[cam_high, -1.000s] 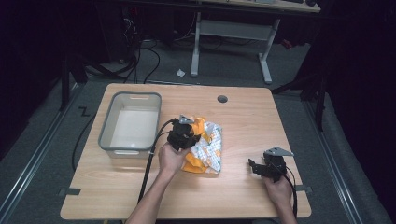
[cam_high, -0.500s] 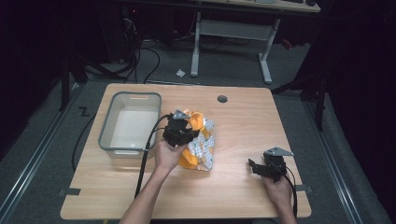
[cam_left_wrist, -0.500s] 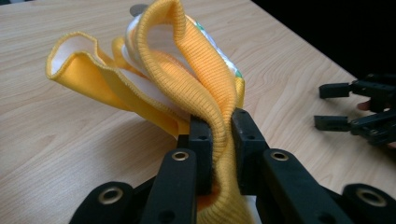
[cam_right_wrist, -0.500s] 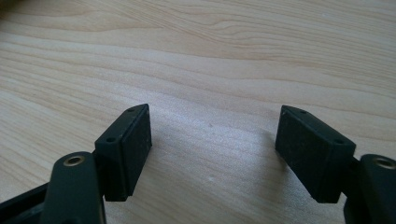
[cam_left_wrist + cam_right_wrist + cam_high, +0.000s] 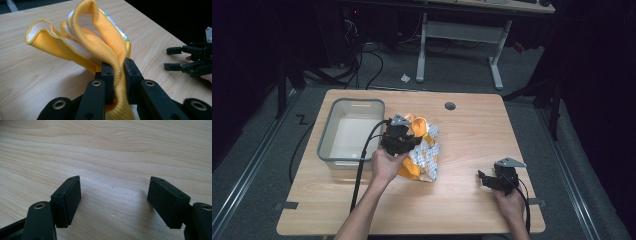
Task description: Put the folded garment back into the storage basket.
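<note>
Pinching the ribbed orange hem of the garment point(image 5: 107, 37) between closed jaws, the left gripper point(image 5: 117, 75) holds the cloth bunched just ahead; the right gripper point(image 5: 113, 202) gapes wide, empty, well apart.

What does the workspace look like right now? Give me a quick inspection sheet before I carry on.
Surface: light wooden table with a round cable hole.
Job's things: crumpled orange and white patterned cloth garment beside the grey plastic bin, which looks empty.
Clutter: nothing seen on the table.
Grippers: left hand-held gripper shut on the garment's orange ribbed edge; right hand-held gripper open, low over bare wood.
Cables: black cable trails from the left hand-held gripper toward the table's near edge.
Surroundings: dark room, grey floor, white desk frame behind, loose floor cables.
</note>
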`<state>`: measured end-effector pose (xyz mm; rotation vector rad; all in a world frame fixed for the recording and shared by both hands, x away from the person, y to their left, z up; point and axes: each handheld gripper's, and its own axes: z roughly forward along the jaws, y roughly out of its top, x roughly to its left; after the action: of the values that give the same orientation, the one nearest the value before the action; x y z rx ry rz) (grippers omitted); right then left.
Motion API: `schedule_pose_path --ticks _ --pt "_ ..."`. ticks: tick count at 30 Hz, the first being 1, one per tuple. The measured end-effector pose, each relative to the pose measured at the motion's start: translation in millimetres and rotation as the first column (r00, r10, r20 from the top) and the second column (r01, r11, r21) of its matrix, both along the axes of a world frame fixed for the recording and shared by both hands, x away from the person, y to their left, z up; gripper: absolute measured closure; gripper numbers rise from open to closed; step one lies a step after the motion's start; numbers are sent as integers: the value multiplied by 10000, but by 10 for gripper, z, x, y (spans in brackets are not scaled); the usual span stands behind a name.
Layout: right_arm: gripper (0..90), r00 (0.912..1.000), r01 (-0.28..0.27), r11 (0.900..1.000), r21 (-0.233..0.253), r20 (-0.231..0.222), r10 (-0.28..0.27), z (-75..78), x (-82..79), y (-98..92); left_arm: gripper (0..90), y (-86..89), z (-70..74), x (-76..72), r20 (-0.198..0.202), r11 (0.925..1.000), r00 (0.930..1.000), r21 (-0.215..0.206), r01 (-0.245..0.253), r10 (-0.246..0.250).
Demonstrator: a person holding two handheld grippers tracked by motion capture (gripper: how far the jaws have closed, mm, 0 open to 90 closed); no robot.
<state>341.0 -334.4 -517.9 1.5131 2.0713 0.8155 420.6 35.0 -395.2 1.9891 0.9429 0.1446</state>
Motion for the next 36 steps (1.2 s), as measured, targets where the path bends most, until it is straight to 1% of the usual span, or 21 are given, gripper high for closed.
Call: schedule_pose_path --ticks 10,13,18,22,26,32,34,36 --pt "273 10000 -4 10000 2 0 4 0 -1 0 812 167 71 7 -34 9991 9998 -368 -203 202" --pt "273 10000 -6 10000 3 2 6 0 0 0 812 226 94 19 -69 9989 9996 -390 -260 257" --pt "272 10000 0 10000 11 1 0 0 0 1 812 308 189 24 111 9986 9991 -346 -403 407" --pt "272 10000 0 10000 11 2 0 0 0 1 812 398 250 44 142 9976 9986 -470 -506 513" --pt "272 10000 -2 10000 9 1 2 0 0 1 812 461 275 70 121 9967 9980 -537 -610 618" --pt "272 10000 1 10000 11 -1 -1 0 0 1 812 534 309 95 156 9960 9972 -520 -720 729" --pt "272 10000 -8 10000 3 0 8 0 0 0 812 570 328 105 192 9949 9967 -647 -774 788" --pt "272 10000 -8 10000 4 -2 8 0 0 0 812 588 329 110 157 9949 9968 -643 -774 786"
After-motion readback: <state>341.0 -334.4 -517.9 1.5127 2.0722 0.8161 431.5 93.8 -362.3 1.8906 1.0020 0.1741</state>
